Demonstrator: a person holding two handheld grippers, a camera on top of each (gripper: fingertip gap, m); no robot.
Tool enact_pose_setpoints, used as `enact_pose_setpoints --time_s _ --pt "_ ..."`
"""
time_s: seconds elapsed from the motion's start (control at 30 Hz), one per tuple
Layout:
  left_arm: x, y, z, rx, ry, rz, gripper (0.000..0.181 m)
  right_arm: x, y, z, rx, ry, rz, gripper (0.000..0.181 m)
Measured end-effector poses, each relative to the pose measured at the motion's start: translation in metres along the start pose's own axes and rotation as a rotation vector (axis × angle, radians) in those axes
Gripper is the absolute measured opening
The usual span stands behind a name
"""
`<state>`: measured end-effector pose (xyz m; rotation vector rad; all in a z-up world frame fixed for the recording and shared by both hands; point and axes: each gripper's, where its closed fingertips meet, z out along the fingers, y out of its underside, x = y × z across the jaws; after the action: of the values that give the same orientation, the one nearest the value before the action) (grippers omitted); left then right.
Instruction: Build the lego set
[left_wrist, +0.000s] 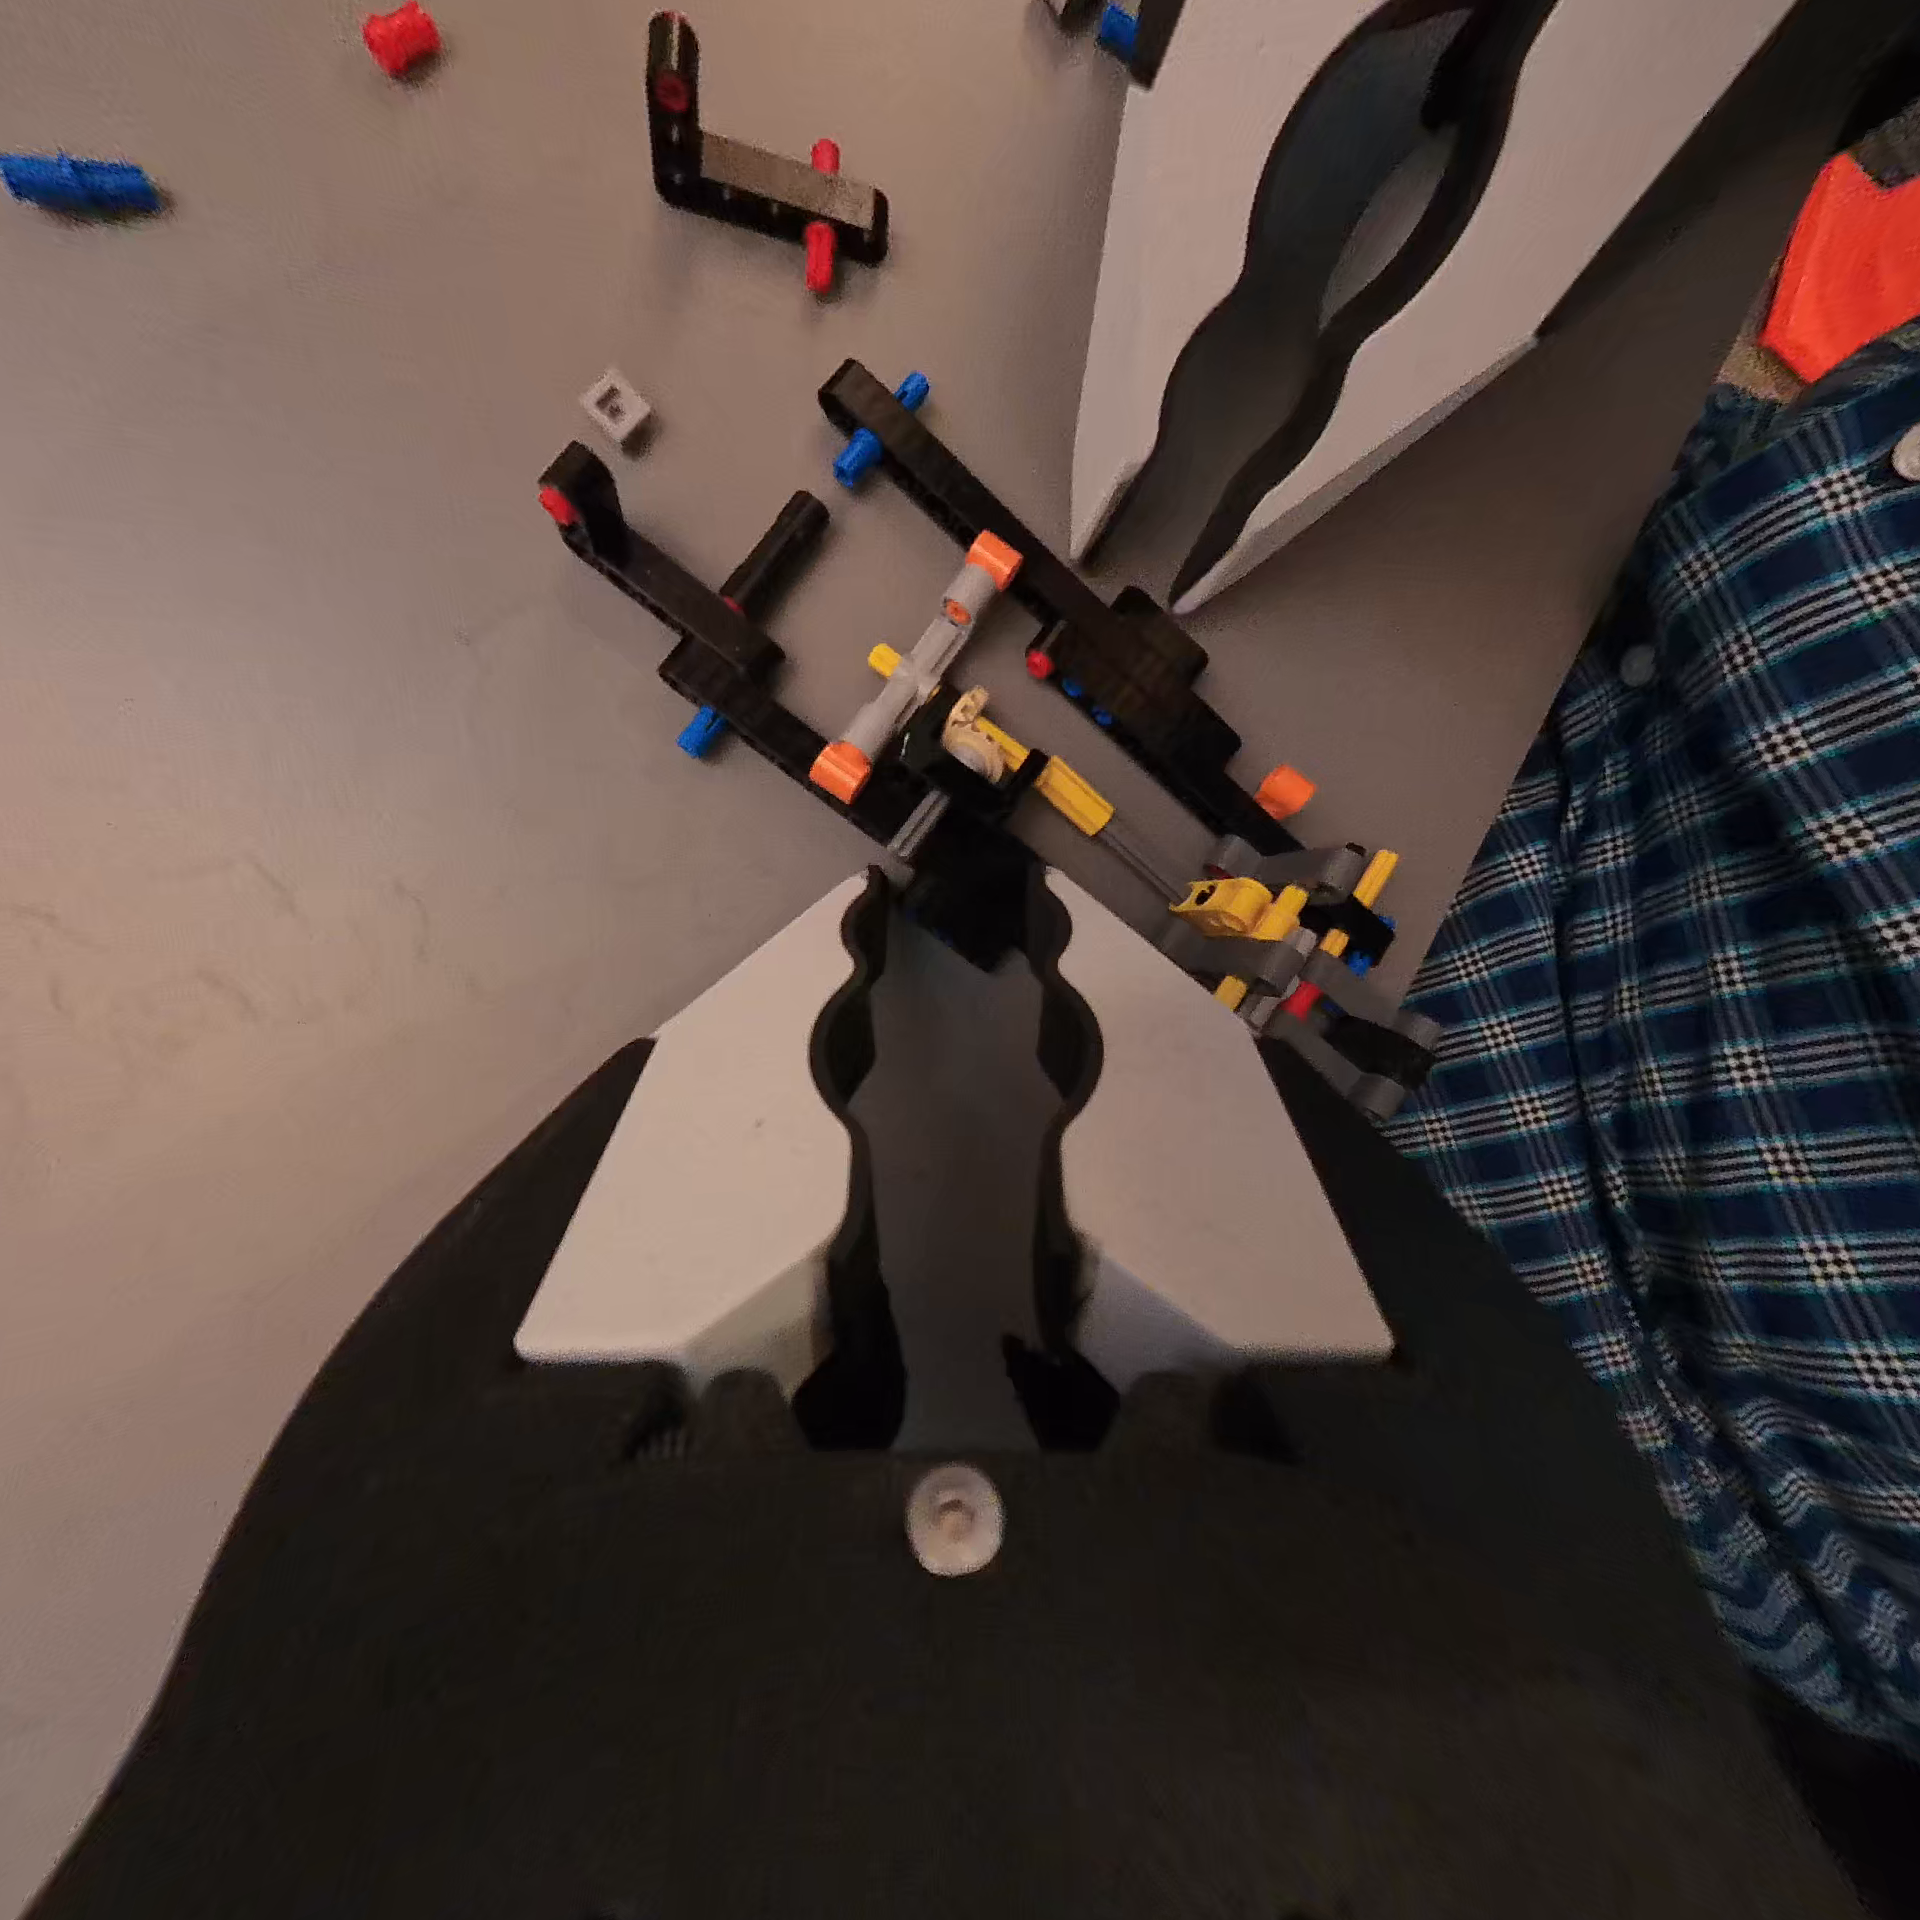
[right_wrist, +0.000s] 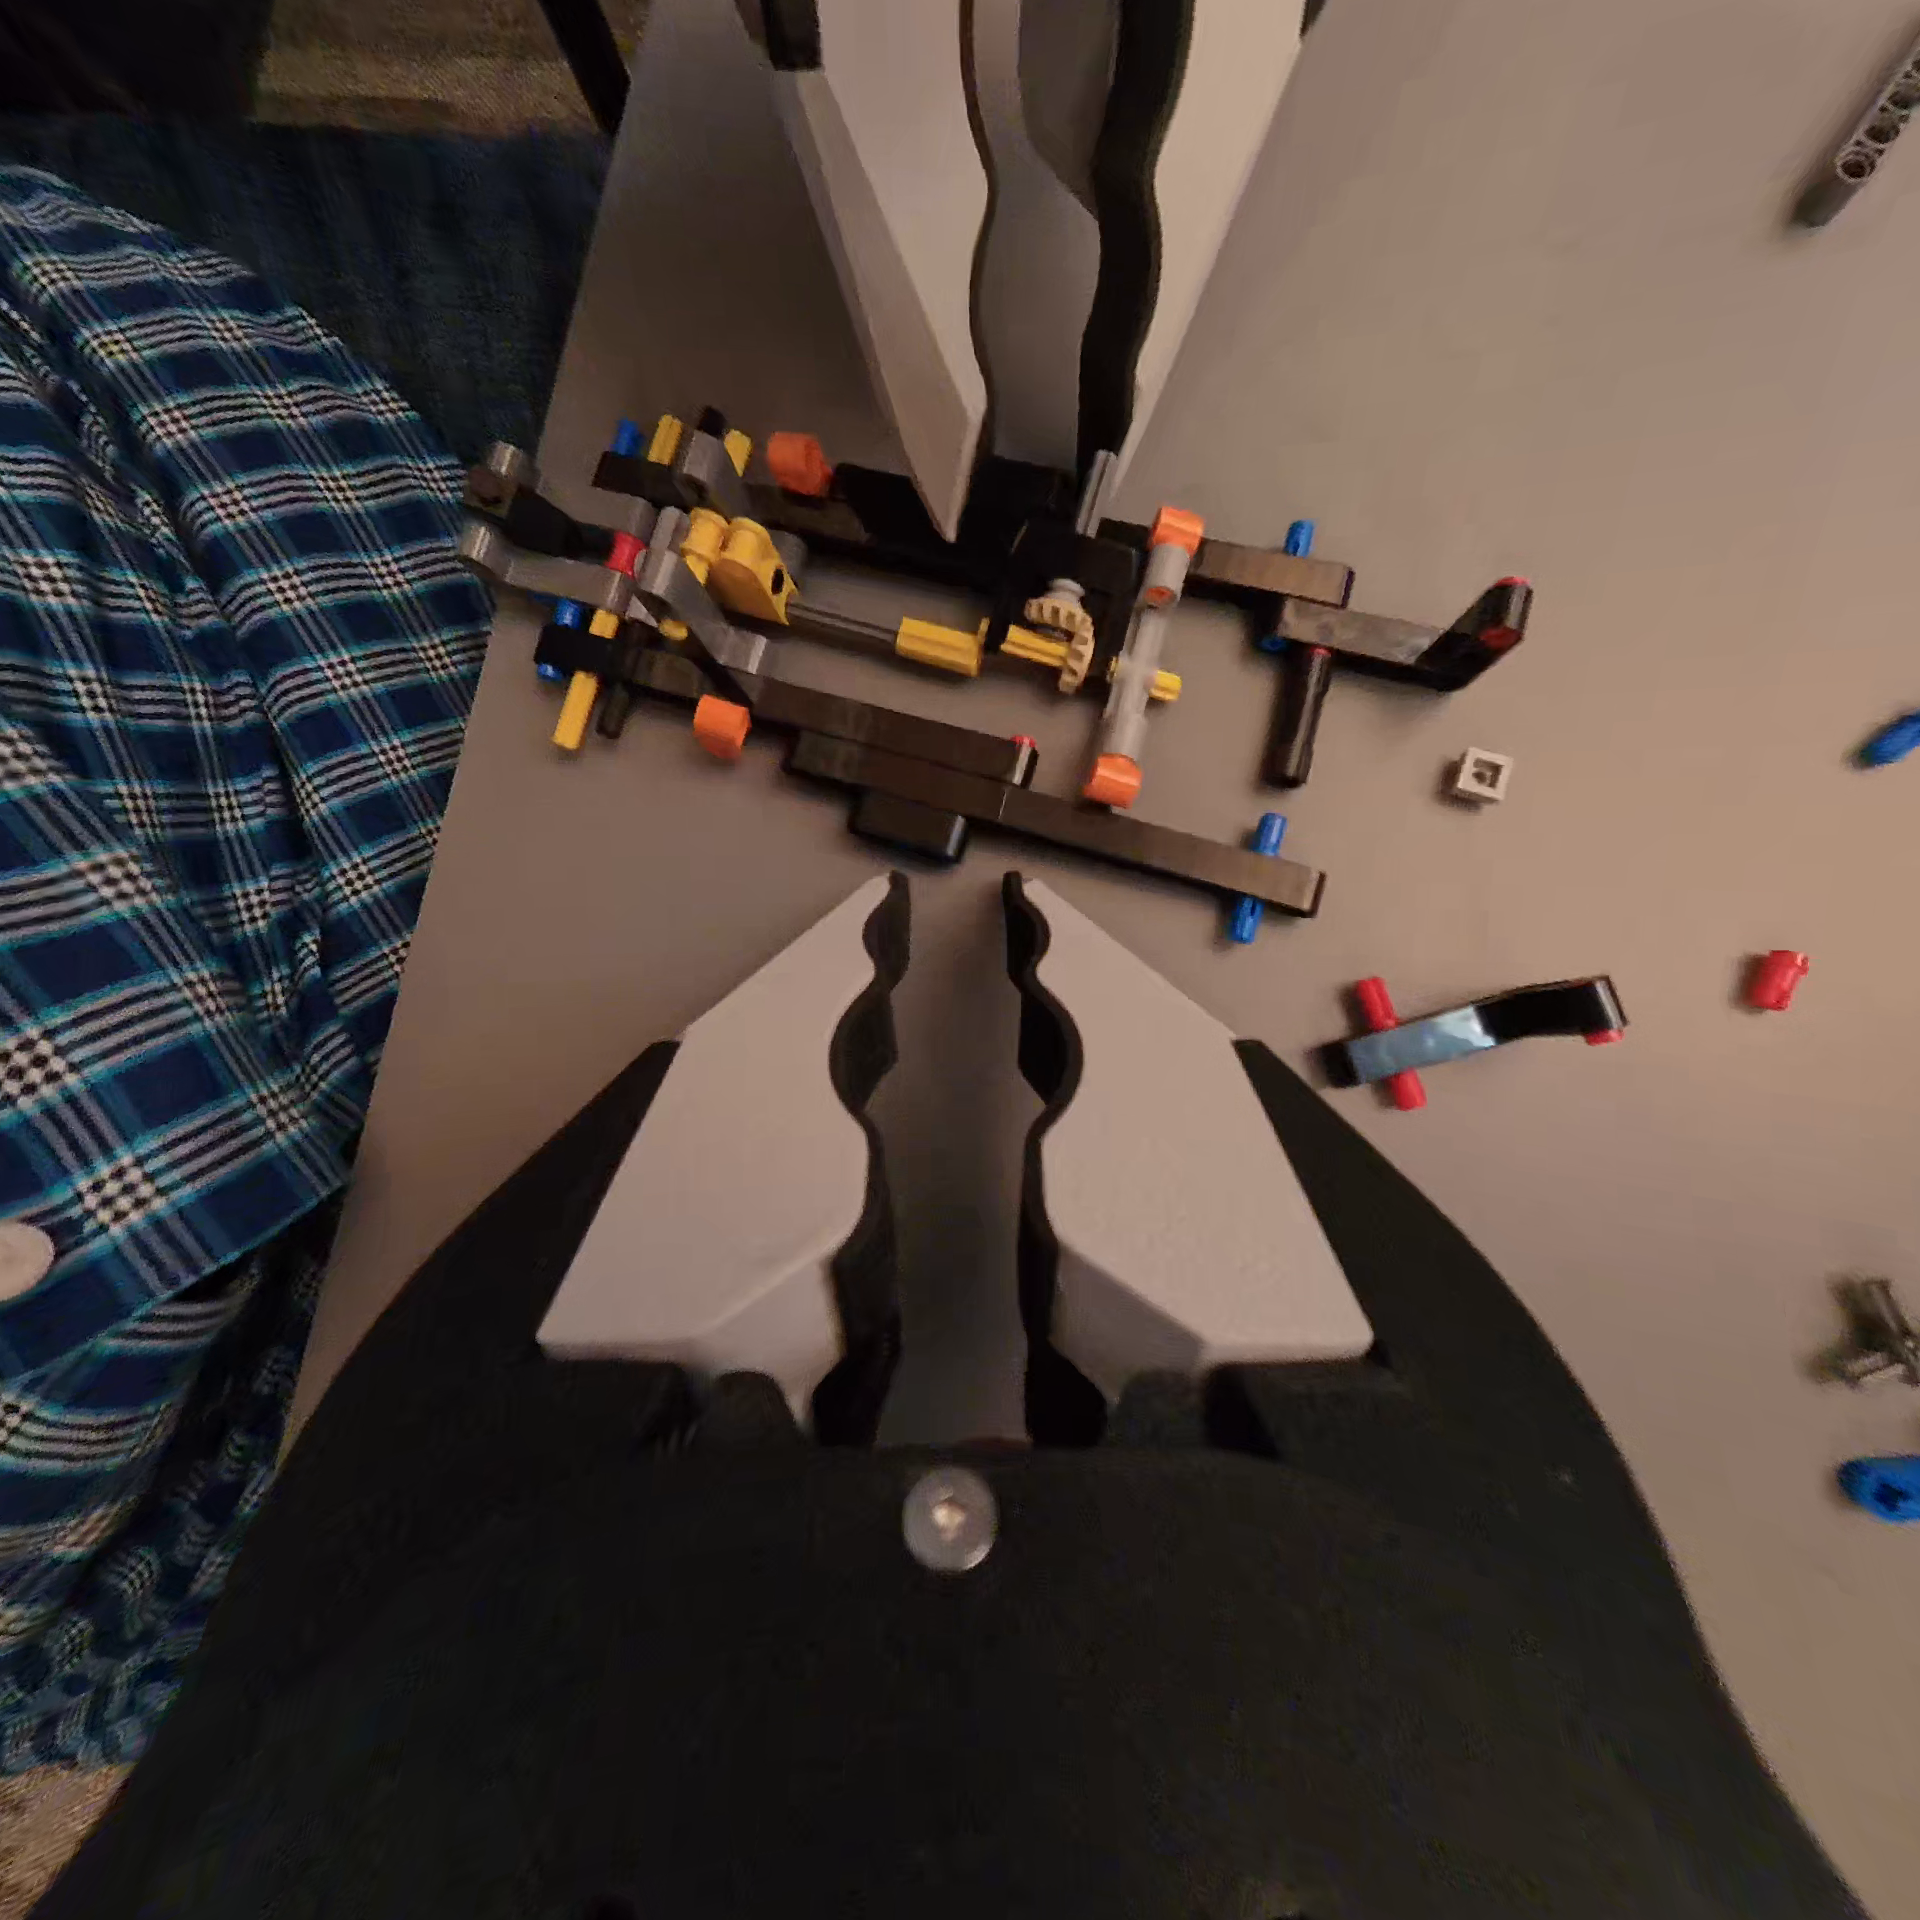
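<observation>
Each camera sits on its own gripper, close above the table (left_wrist: 260, 831), looking steeply down along the two fingers. The left view meets the lego frame (left_wrist: 935, 717) at 12 o'clock and the right gripper (left_wrist: 1132, 582) at 1 o'clock. The right view faces the opposite way, with the frame (right_wrist: 914, 665) at 12 o'clock, the left gripper (right_wrist: 1029, 488) beyond it. Both share the frame, loose parts and a plaid shirt (right_wrist: 187, 644).

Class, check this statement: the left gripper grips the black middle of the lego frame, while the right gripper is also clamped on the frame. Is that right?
Not quite. The left gripper does grip the lego frame, but the right gripper is open and holds nothing; its tips sit just short of the frame, as the right wrist view shows.
</observation>
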<state>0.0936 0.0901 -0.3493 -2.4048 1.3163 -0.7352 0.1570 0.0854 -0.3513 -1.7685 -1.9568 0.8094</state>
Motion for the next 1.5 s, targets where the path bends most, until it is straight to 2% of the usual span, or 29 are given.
enact_pose_setpoints --time_s 0.4,0.67,0.83,0.93,1.03,1.17,1.27,1.5 --pt "-0.007 -0.010 0.003 -0.062 0.061 0.179 0.018 -0.014 -0.009 0.009 0.055 -0.034 0.032 0.008" --pt "-0.017 -0.014 -0.027 0.017 0.015 0.098 0.029 -0.014 -0.011 -0.007 0.139 -0.051 0.091 0.020" --pt "0.003 0.002 -0.031 0.047 -0.022 0.019 0.049 -0.010 -0.008 -0.014 0.160 -0.003 0.091 0.027" --pt "0.021 0.013 -0.025 0.060 -0.040 -0.030 0.069 -0.012 -0.009 -0.015 0.182 0.026 0.067 0.029" --pt "0.030 0.023 -0.020 0.053 -0.101 -0.062 0.092 -0.015 -0.008 -0.013 0.183 0.078 0.003 0.032" --pt "0.038 0.023 -0.011 0.091 -0.136 -0.133 0.106 -0.022 -0.011 -0.009 0.186 0.147 -0.114 0.034" --pt "0.037 0.023 -0.003 0.086 -0.190 -0.130 0.104 -0.022 -0.011 -0.005 0.160 0.201 -0.178 0.041" --pt "0.022 0.031 -0.002 0.003 -0.329 -0.035 0.076 -0.017 -0.014 -0.004 0.170 0.218 -0.200 0.042"
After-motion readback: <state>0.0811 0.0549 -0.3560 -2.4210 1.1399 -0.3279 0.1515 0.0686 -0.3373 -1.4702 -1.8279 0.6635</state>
